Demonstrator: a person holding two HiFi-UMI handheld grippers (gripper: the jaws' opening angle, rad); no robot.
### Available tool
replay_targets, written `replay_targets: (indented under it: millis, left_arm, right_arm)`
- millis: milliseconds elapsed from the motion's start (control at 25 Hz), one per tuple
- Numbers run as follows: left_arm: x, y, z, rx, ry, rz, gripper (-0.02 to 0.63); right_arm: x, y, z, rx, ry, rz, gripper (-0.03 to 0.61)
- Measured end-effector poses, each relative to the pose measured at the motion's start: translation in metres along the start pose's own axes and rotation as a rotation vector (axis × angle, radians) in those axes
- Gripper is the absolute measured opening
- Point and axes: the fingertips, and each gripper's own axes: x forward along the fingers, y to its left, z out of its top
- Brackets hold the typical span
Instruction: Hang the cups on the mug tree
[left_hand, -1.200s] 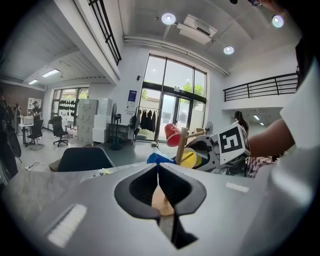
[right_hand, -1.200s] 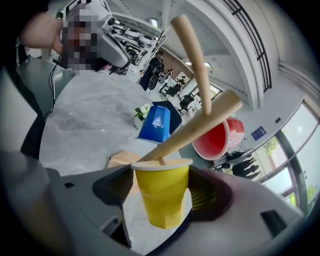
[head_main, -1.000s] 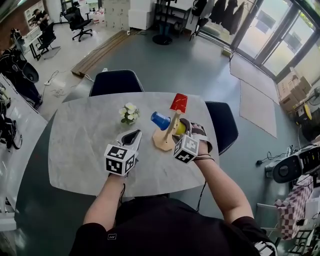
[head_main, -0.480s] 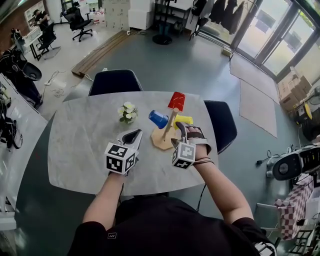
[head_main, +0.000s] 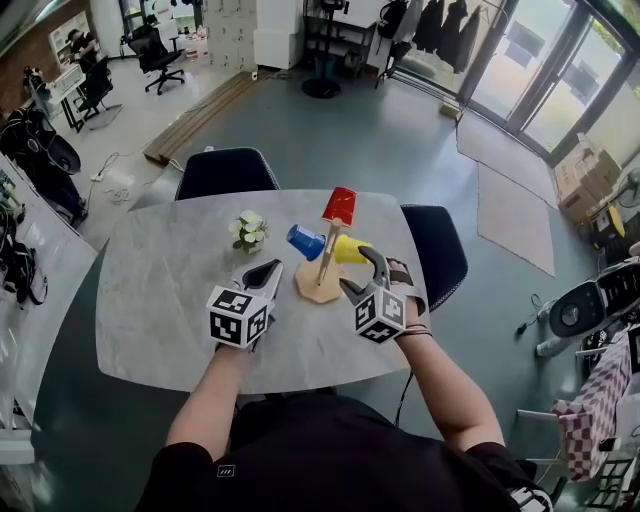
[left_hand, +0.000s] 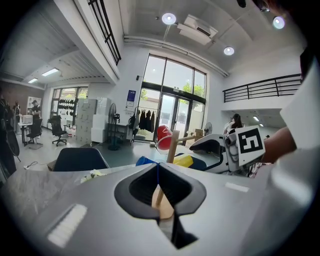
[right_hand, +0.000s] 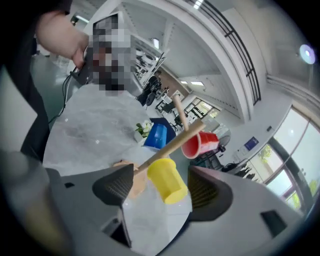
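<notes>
The wooden mug tree (head_main: 322, 268) stands mid-table with three cups on its pegs: red (head_main: 338, 206) on top, blue (head_main: 303, 241) on the left, yellow (head_main: 350, 249) on the right. My right gripper (head_main: 362, 276) is open just right of the tree's base. In the right gripper view the yellow cup (right_hand: 166, 180) hangs on its peg between the spread jaws of the right gripper (right_hand: 162, 192), touching neither pad. The red cup (right_hand: 200, 143) and blue cup (right_hand: 157, 135) show behind it. My left gripper (head_main: 262, 275) is shut and empty, left of the tree, and points at the tree (left_hand: 172, 145).
A small pot of white flowers (head_main: 246, 229) sits on the grey table (head_main: 160, 300) left of the tree. Dark chairs stand at the far side (head_main: 225, 170) and the right side (head_main: 435, 250). In the left gripper view the right gripper (left_hand: 220, 150) shows beyond the tree.
My right gripper has drawn back from the yellow cup toward me, leaving the cup on its peg. The left gripper has stayed put.
</notes>
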Motion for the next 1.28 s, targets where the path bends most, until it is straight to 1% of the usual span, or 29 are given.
replay_targets:
  millis: [240, 360, 480, 600, 720, 800, 840, 880, 920, 960, 1000, 1040, 1160, 1200, 1280]
  left_arm:
    - [-0.006, -0.003, 0.029, 0.056, -0.042, 0.032, 0.018]
    - [-0.010, -0.008, 0.038, 0.069, -0.051, 0.055, 0.018]
    - [-0.014, -0.017, 0.045, 0.083, -0.050, 0.068, 0.018]
    - [-0.020, -0.022, 0.054, 0.088, -0.063, 0.068, 0.018]
    - [-0.024, -0.023, 0.060, 0.095, -0.077, 0.061, 0.018]
    - [-0.027, -0.020, 0.061, 0.103, -0.078, 0.056, 0.018]
    - [-0.028, -0.018, 0.061, 0.106, -0.080, 0.055, 0.018]
    - [-0.029, -0.015, 0.062, 0.108, -0.083, 0.054, 0.018]
    - [-0.030, -0.013, 0.062, 0.110, -0.086, 0.054, 0.018]
    - [-0.031, -0.011, 0.063, 0.113, -0.090, 0.053, 0.018]
    - [-0.033, -0.009, 0.064, 0.116, -0.094, 0.050, 0.018]
    - [-0.034, -0.007, 0.065, 0.120, -0.098, 0.046, 0.018]
    - [-0.034, -0.001, 0.067, 0.135, -0.106, 0.025, 0.018]
    - [-0.032, 0.002, 0.068, 0.141, -0.106, 0.017, 0.018]
    - [-0.029, 0.007, 0.073, 0.150, -0.109, 0.005, 0.018]
  right_arm:
    - [-0.034, -0.036, -0.016, 0.249, -0.084, -0.038, 0.347]
    - [-0.048, -0.050, -0.021, 0.326, -0.132, -0.056, 0.347]
    - [-0.063, -0.059, -0.023, 0.408, -0.191, -0.064, 0.331]
    - [-0.074, -0.067, -0.020, 0.485, -0.248, -0.073, 0.289]
    - [-0.080, -0.072, -0.023, 0.520, -0.275, -0.102, 0.249]
    - [-0.086, -0.070, -0.024, 0.548, -0.319, -0.099, 0.218]
    - [-0.091, -0.067, -0.021, 0.568, -0.359, -0.083, 0.192]
    - [-0.095, -0.064, -0.017, 0.590, -0.400, -0.060, 0.151]
    - [-0.098, -0.062, -0.014, 0.614, -0.433, -0.038, 0.109]
    - [-0.100, -0.060, -0.011, 0.642, -0.456, -0.025, 0.083]
    - [-0.101, -0.059, -0.009, 0.678, -0.475, -0.022, 0.062]
    - [-0.101, -0.060, -0.006, 0.727, -0.500, -0.024, 0.057]
    - [-0.102, -0.072, 0.006, 0.914, -0.627, -0.031, 0.035]
    - [-0.101, -0.077, 0.010, 0.962, -0.660, -0.038, 0.031]
    - [-0.100, -0.086, 0.017, 1.010, -0.693, -0.059, 0.019]
